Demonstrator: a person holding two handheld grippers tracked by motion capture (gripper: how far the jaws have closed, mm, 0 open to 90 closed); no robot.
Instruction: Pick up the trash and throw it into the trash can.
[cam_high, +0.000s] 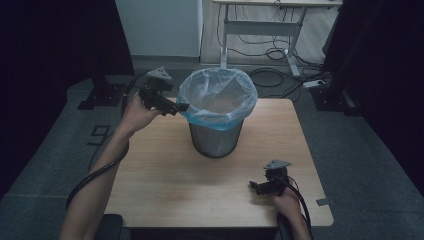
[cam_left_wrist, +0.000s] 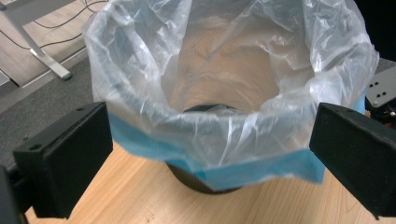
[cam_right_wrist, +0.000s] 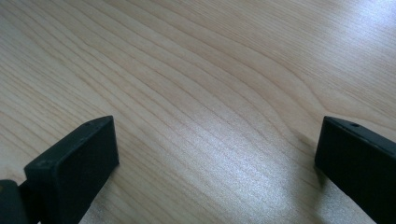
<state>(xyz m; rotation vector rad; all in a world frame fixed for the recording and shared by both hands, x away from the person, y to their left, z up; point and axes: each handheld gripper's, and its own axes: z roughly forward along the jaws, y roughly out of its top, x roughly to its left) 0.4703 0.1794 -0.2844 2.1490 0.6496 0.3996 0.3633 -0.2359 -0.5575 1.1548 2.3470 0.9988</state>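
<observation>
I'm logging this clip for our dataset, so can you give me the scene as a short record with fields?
surface: wooden table
main object: mesh waste bin, upright
liner: clear plastic bag with blue edge, folded over the rim
bin contents: none visible
left gripper: open, at the bag's edge
right gripper: open, low over bare table

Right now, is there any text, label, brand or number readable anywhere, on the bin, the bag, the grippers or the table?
None can be read.
Bin bag: plain clear plastic with a blue edge, no print.
Mesh bin: no label visible.
Left gripper and right gripper: no markings legible.
Table: bare wood grain.
</observation>
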